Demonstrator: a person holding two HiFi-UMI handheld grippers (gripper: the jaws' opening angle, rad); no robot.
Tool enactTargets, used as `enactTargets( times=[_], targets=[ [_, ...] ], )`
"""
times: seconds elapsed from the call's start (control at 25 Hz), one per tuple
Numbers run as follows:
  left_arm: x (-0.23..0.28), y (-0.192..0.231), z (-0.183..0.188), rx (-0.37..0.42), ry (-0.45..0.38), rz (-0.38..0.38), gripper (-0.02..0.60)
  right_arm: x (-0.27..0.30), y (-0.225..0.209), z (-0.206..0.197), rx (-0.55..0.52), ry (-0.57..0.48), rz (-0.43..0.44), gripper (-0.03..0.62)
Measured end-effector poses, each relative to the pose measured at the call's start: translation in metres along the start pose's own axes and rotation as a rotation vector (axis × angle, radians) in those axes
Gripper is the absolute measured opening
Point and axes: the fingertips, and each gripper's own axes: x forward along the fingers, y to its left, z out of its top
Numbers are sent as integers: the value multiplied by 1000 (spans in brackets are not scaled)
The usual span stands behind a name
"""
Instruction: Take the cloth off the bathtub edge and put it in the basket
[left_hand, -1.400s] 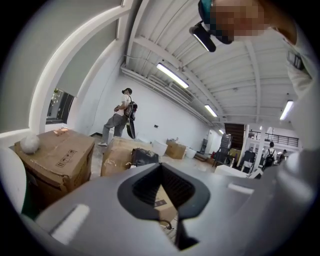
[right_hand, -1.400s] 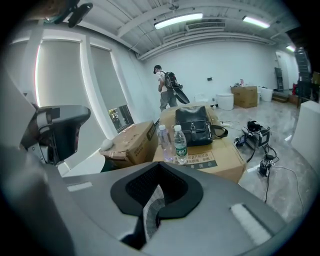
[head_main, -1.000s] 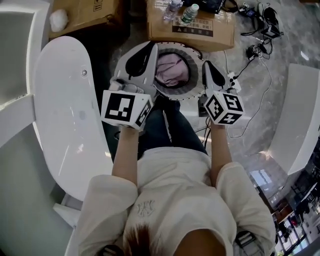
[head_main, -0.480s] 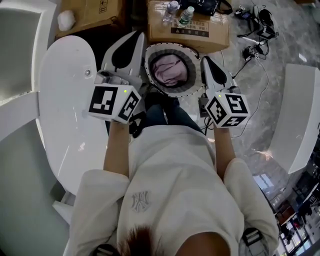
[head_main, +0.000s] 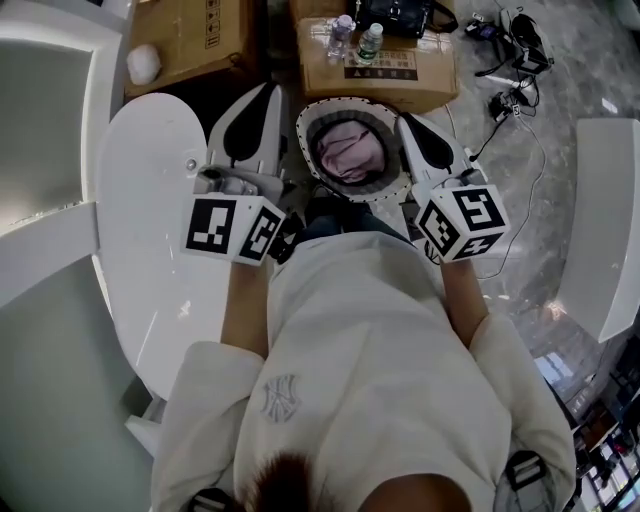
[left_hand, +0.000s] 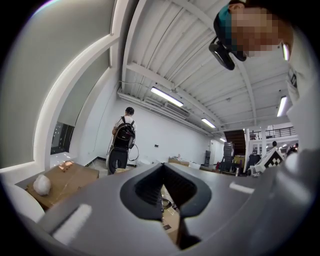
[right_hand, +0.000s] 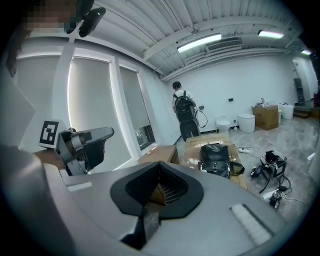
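The cloth (head_main: 350, 155), a pink bundle, lies down inside the basket (head_main: 350, 101), which stands on the floor at 12 o'clock from the person, so by the look of it the drop is made and nothing of it is left on the bathtub (head_main: 150, 230) at 9 o'clock. The left gripper (head_main: 268, 92) flanks the basket at its 9 o'clock and the right gripper (head_main: 405, 122) at its 3 o'clock. Both are above the rim and apart from the fabric. Each gripper's own view shows its jaws pressed together with nothing between them. The step in hand seems to be clearing away. It is done well by keeping the jaws closed and the tools outside the rim, so that no finger hooks the basket wall or drags a fold out. Part of the near rim sits behind the person's body, so it is probably free of any trailing corner, though that cannot be confirmed. Beyond the basket at 12 o'clock stands a cardboard box (head_main: 375, 65) with bottles (head_main: 370, 40) and a black bag (head_main: 400, 12) on it. A second box (head_main: 185, 35) at 11 o'clock carries a white lump (head_main: 144, 62). Loose cables (head_main: 515, 60) trail over the floor at 1 o'clock, and a white ledge (head_main: 600, 220) runs at 3 o'clock. Far off, a person with a backpack (right_hand: 184, 117) stands by the wall, well clear. Nothing blocks the basket mouth. The boxes crowd it closely behind, and the cables are the one snag for a step to the right.
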Motion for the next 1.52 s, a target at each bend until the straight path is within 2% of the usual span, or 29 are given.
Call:
enactTargets(
  times=[0.32,0.64,1.52],
  targets=[
    [-5,-11,5,7,5,-30,41,-4,23,0,-32,19,40,-2],
    [-3,-14,4,-12,13,-45,41,-5,29,-3,-17,39,69,-2],
    [-9,-8,2,-13,10,-32,41,-6,27,-1,-49,16,23,-2]
  ],
)
